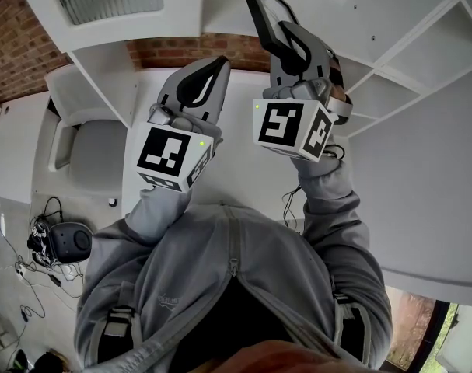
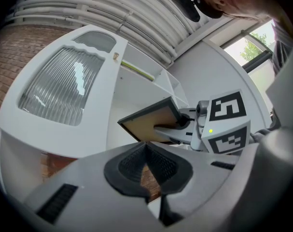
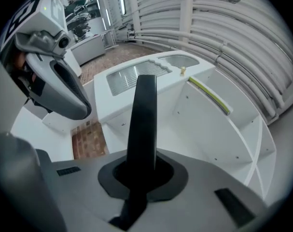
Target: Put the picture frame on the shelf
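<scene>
Right claw [image 3: 142,170] clamps picture frame [image 3: 142,110] (edge-on) facing the white shelf [image 3: 204,129].

A red brick wall [image 1: 14,45] stands far left behind white shelving [image 1: 422,45]. A pale chair [image 1: 96,158] sits left, cables [image 1: 35,235] on the grey floor [image 1: 88,208] nearby. A window [image 2: 255,52] (greenery outside) admits daylight beneath a ribbed white ceiling [image 2: 136,13].
</scene>
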